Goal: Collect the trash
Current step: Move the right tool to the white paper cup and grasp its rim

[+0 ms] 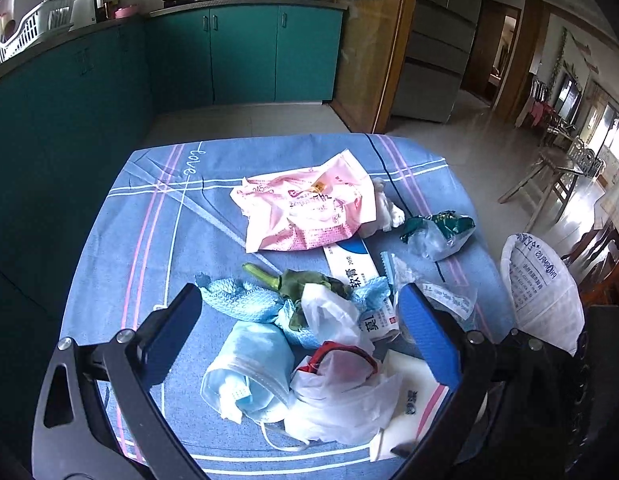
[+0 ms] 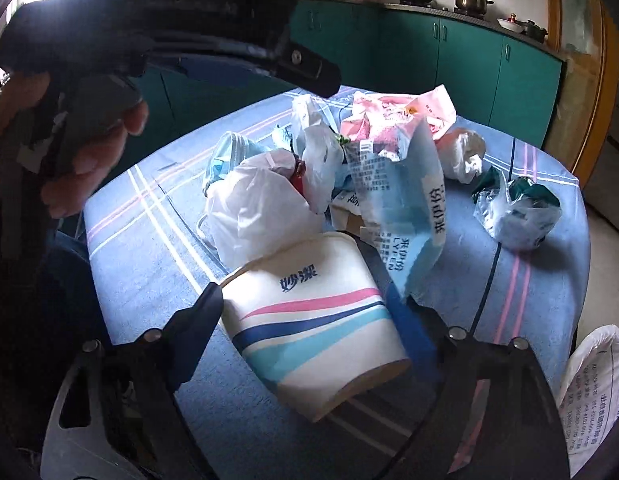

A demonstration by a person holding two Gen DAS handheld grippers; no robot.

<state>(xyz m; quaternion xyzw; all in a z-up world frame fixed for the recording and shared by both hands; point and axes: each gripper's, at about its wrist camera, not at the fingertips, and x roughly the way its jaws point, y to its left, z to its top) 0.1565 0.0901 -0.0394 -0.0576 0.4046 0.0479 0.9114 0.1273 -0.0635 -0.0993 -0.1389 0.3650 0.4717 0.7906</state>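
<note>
A pile of trash lies on a blue striped tablecloth [image 1: 121,248]. It holds a pink wrapper [image 1: 305,208], a blue face mask [image 1: 249,372], white plastic bags [image 1: 341,392], a blue cloth [image 1: 245,300], a green stem [image 1: 293,280], an ointment box [image 1: 351,266] and a green-and-clear wrapper [image 1: 437,232]. My left gripper [image 1: 301,320] is open and hovers above the pile. My right gripper [image 2: 305,312] is shut on a striped paper cup [image 2: 309,324], which lies tilted on its side. The cup also shows in the left wrist view [image 1: 413,396].
A white woven sack [image 1: 541,292] stands open at the table's right edge, also in the right wrist view [image 2: 593,400]. Teal kitchen cabinets [image 1: 241,52] stand behind the table. The left gripper's body and the holding hand [image 2: 93,152] fill the upper left of the right wrist view.
</note>
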